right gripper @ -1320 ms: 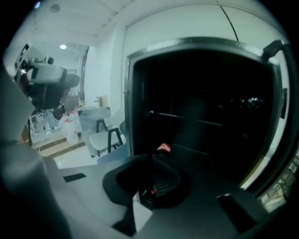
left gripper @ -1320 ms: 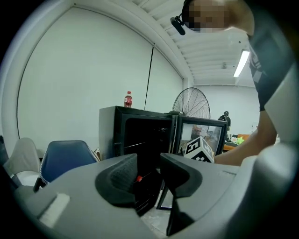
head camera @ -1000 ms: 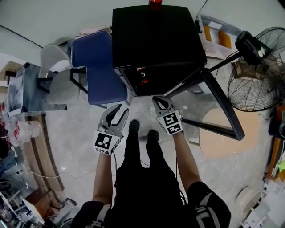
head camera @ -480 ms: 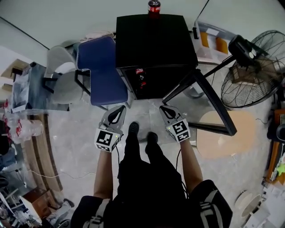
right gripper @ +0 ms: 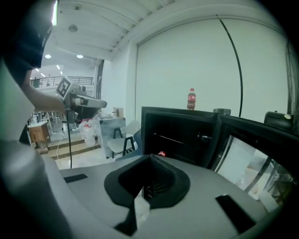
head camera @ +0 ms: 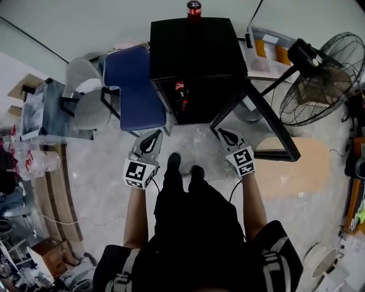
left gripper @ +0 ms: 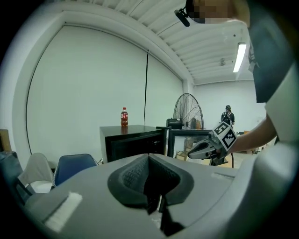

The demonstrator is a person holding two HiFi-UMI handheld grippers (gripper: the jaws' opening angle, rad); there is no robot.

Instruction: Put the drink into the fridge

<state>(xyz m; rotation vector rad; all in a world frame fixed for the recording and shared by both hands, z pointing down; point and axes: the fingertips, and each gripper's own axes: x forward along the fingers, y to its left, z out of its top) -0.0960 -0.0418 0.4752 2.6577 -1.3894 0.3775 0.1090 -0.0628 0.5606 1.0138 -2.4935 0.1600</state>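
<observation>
Both grippers hung low in front of the open black mini fridge (head camera: 194,51), apart from it. The left gripper (head camera: 153,138) had its jaws pressed together with nothing between them, and the right gripper (head camera: 226,136) was likewise closed and empty. One red-labelled drink bottle (head camera: 181,94) stood inside the fridge compartment, and a second bottle (head camera: 194,8) stood upright on its top. The glass door (head camera: 271,121) was swung open to the right, and a blue chair (head camera: 132,85) sat just beside the fridge's left
</observation>
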